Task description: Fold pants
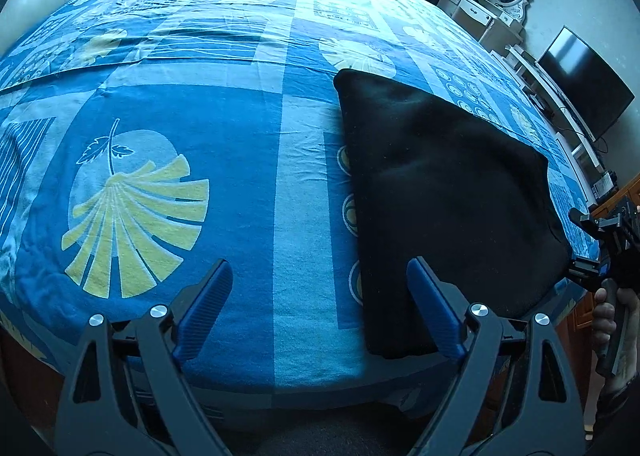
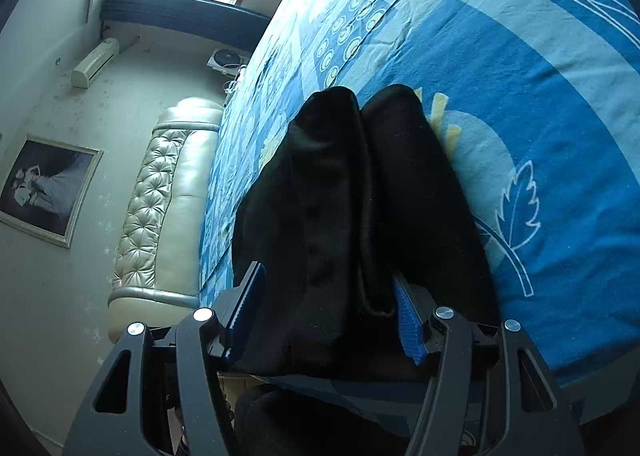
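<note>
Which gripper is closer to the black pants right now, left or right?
Right. The right gripper has the black pants between its open fingers at the bed's edge; the left gripper is open beside them, one finger at their edge.

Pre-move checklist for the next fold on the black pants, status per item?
1. Left tongs open and free: ok, jaws spread over the bedspread, right pad at the pants' near corner, holding nothing.
2. Right tongs placed on fabric: ok, open jaws straddle the near edge of the pants.
3. Right tongs clamped: not ok, the blue pads stand apart.
4. Pants lying flat: ok in the left wrist view; the right wrist view shows a lengthwise crease.
5. Layers aligned underneath: cannot tell.
6. Landing space on the bed: ok, bare bedspread beside the pants.
</note>
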Demonstrator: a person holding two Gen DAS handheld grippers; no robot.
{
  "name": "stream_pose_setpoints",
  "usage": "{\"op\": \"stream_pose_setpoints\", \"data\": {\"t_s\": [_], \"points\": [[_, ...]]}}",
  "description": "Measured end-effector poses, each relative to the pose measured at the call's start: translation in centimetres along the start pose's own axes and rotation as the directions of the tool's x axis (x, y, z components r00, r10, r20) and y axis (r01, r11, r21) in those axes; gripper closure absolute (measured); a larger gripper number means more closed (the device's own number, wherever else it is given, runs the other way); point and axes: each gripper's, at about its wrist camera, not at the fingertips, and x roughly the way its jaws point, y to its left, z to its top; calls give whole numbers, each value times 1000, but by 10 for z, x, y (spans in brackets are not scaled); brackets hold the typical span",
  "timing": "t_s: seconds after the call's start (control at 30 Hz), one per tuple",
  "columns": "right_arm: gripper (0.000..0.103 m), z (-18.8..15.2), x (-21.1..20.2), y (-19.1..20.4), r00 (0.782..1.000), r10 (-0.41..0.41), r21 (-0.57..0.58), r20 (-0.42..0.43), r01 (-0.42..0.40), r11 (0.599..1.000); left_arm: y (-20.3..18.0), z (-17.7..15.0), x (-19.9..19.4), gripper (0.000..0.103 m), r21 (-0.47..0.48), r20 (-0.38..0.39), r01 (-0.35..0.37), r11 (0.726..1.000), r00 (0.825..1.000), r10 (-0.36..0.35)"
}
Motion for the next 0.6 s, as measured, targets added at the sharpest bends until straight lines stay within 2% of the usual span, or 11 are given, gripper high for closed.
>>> {"op": "stream_pose_setpoints", "data": {"t_s": [0.07, 0.1, 0.13, 0.23, 0.4, 0.5, 0.6], "points": [[56, 2, 0, 5, 999, -31, -40, 10, 32, 999, 0, 0, 0, 14, 0, -1, 1, 1000, 1000, -1], [72, 1, 3, 11, 999, -43, -69, 6, 43, 997, 0, 0, 0, 14, 0, -1, 1, 1000, 1000, -1], [82, 0, 5, 15, 998, -59, -92, 7, 60, 994, 0, 0, 0, 14, 1, 0, -2, 1000, 1000, 2], [89, -2, 6, 23, 996, -85, -126, 24, 88, 988, 1, 0, 1, 14, 1, 0, -7, 1000, 1000, 7], [93, -2, -20, 50, 993, -60, -199, 103, 80, 977, 0, 1, 0, 14, 5, -7, -1, 1000, 1000, 1], [93, -2, -30, 51, 984, -113, -224, 137, 142, 964, -6, 1, -2, 14, 19, -3, 8, 1000, 1000, -8], [93, -1, -29, 19, 973, -193, -165, 123, 211, 963, -11, 1, -2, 14, 34, -2, 14, 999, 1000, -14]]}}
